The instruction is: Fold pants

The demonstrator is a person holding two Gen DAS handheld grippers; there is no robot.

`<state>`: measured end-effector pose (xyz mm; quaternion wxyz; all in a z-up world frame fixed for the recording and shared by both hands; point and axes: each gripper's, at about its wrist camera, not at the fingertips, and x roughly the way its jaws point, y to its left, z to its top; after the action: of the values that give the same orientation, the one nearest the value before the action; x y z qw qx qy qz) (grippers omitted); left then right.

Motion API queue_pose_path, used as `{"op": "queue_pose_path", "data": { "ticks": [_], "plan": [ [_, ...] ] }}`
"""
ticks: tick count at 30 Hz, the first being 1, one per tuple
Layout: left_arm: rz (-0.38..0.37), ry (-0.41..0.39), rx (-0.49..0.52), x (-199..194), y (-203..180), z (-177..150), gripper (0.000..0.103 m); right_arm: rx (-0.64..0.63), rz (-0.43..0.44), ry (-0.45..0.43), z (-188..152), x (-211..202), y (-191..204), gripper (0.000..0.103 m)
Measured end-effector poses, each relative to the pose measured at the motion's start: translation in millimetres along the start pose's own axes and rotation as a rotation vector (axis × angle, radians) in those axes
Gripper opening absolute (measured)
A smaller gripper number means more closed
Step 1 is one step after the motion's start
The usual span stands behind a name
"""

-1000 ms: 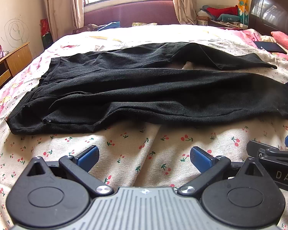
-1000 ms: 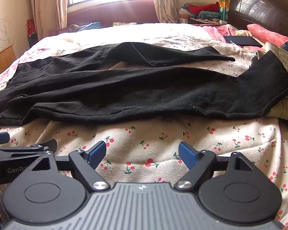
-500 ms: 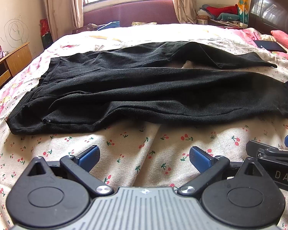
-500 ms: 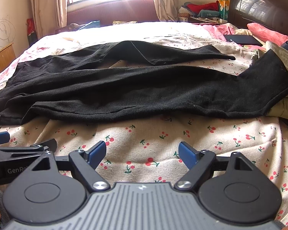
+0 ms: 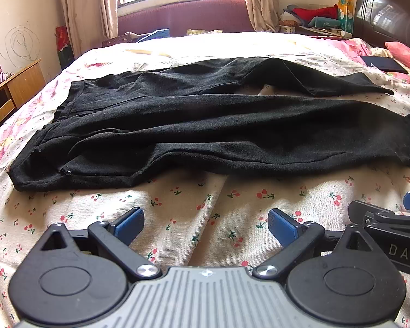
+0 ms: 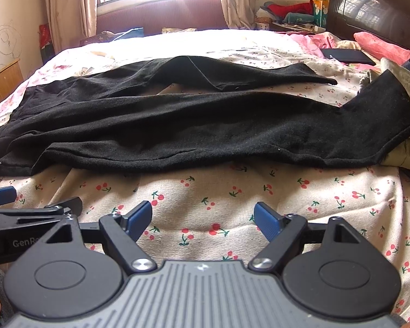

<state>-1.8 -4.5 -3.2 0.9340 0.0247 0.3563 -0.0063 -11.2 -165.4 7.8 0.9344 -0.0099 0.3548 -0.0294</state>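
black pants point(image 5: 205, 125) spread flat across bed, waistband left, legs apart rightward, near leg's cuff bent up.

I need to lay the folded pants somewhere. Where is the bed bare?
Free: the cherry-print sheet between the black pants and both open claws, and the sunlit strip beyond the pants toward the window. Crowded: the right side, with clothes and a dark tablet.

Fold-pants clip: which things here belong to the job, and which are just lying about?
Belongs to the job:
black pants, spread on the cherry-print bedsheet
left gripper, open
right gripper, open

Just lying about:
dark tablet
pink pillow
olive garment
wooden cabinet
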Motion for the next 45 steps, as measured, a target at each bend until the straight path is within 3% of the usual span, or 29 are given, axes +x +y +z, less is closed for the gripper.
{"op": "queue_pose_path", "data": {
  "ticks": [19,27,36,41,45],
  "plan": [
    [-0.006,0.007,-0.007,1.6,0.2,0.2,0.103,-0.005,-0.003,-0.01,0.0,0.4,0.2,0.082],
    [-0.048,0.003,-0.056,1.3,3.6,4.3,0.103,-0.019,-0.006,-0.033,1.4,1.8,2.2,0.081],
    [-0.028,-0.005,-0.04,0.3,7.2,6.8,0.103,-0.016,0.005,-0.021,5.0,1.4,3.0,0.081],
    [-0.037,-0.051,-0.018,-11.5,25.3,21.5,0.103,-0.047,0.058,-0.046,15.6,-3.1,10.3,0.081],
    [0.001,-0.11,0.045,-18.7,65.3,35.2,0.103,-0.167,0.131,-0.077,31.3,4.0,40.4,0.081]
  ]
}}
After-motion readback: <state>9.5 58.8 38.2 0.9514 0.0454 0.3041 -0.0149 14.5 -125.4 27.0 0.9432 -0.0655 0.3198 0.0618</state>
